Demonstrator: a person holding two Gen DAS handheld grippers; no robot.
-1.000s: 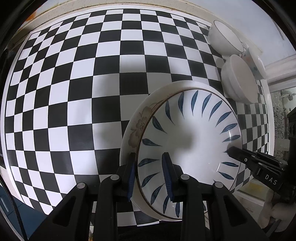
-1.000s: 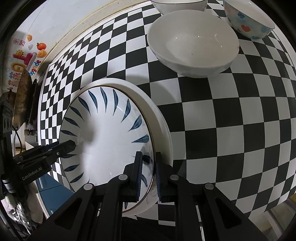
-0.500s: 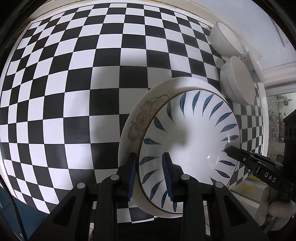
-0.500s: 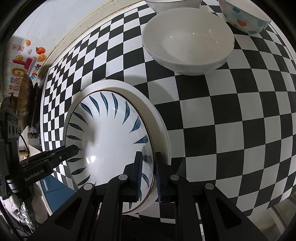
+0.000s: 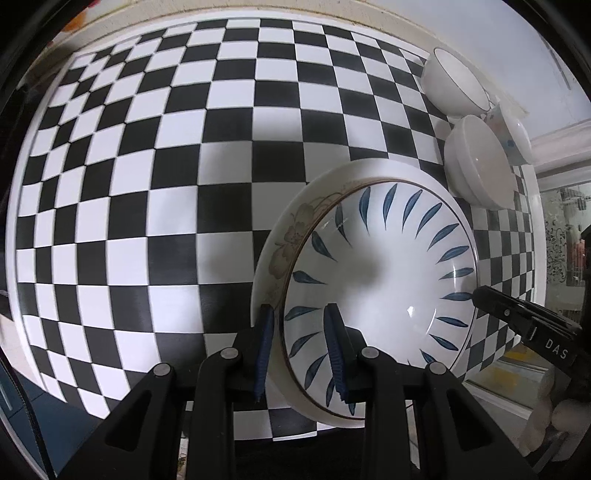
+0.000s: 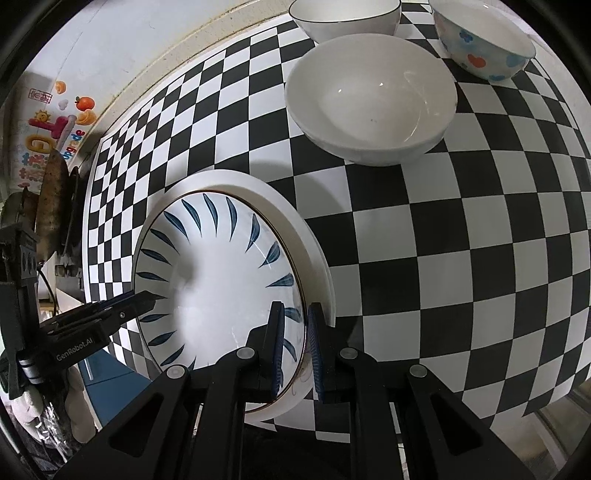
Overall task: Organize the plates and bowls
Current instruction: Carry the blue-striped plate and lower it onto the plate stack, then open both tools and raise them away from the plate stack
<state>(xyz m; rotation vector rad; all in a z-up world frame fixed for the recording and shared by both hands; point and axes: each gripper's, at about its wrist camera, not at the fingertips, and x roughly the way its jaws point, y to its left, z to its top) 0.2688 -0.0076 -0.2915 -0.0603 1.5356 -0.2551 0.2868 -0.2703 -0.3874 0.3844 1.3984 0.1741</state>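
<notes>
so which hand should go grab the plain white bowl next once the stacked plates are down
Right. The plain white bowl sits just ahead of the right gripper; from the left gripper it lies far off behind the blue-leaf plate. Both grippers are clamped on the plates.

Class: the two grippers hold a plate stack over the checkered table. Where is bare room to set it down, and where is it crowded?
Free: the checkered table left of the plate stack. Crowded: the far corner, where the plain white bowl, the dark-rimmed bowl and the flower-print bowl cluster.

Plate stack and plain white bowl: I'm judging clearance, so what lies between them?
Only bare checkered tabletop separates plate stack and white bowl, shown in the right wrist view.
</notes>
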